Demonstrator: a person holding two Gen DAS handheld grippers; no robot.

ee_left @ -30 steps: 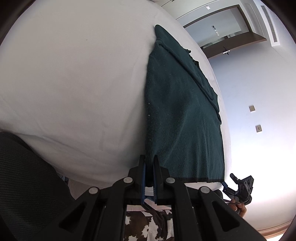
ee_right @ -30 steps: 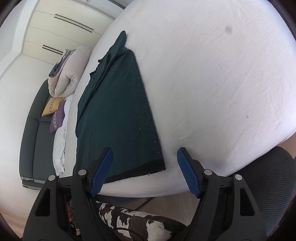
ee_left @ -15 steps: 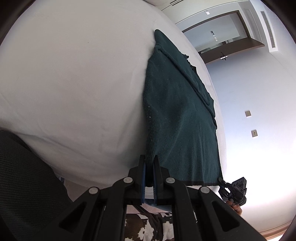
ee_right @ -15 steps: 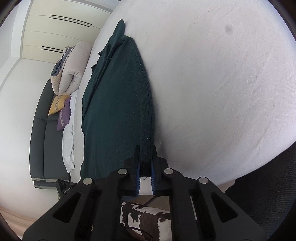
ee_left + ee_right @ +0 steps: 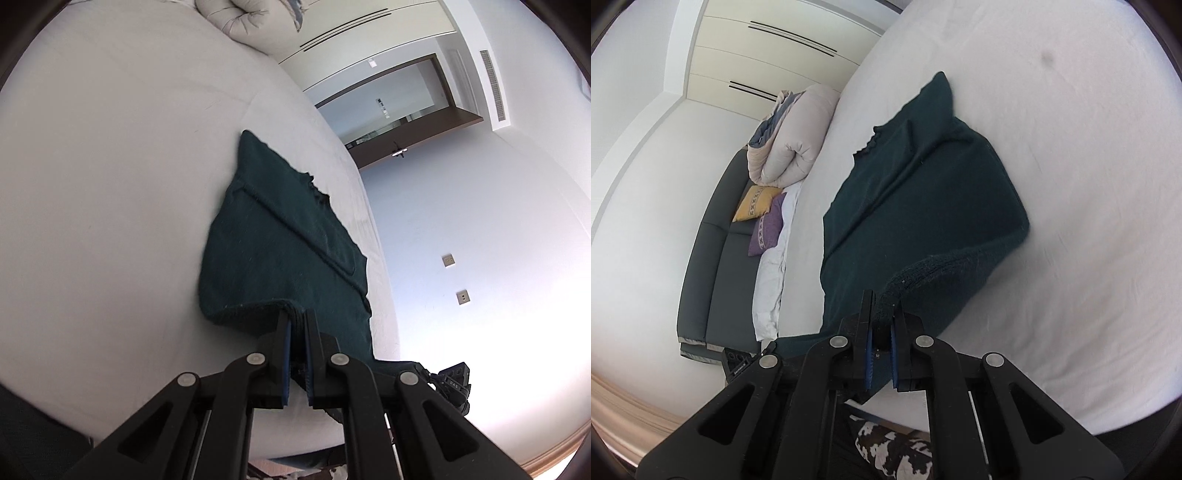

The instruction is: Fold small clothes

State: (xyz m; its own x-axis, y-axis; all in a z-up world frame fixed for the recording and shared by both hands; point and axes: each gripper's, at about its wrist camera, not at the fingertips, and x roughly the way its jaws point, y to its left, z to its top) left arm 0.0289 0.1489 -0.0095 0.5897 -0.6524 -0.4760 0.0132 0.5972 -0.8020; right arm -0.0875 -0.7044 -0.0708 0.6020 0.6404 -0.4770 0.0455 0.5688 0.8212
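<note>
Half a second ago we had the sweater (image 5: pixel 280 251) flat on the bed (image 5: pixel 110 184), its hem at the near edge; now we have lifted that hem off the sheet and carried it toward the far end, so the near part curls over itself in a raised fold. A second ago our right gripper (image 5: pixel 881 332) stood wide open; it is now clamped. Both our grippers point along the bed at a low angle, side by side, each at one near corner of the hem. Our left gripper (image 5: pixel 297 339) is closed tight on the left corner of the hem, cloth pinched between its blue pads. Our right gripper pinches the ribbed edge at the other corner. The far part of the sweater lies flat on the white sheet, near the bed's far side from a rolled duvet (image 5: pixel 790 144) and a grey sofa (image 5: pixel 713 266).
</note>
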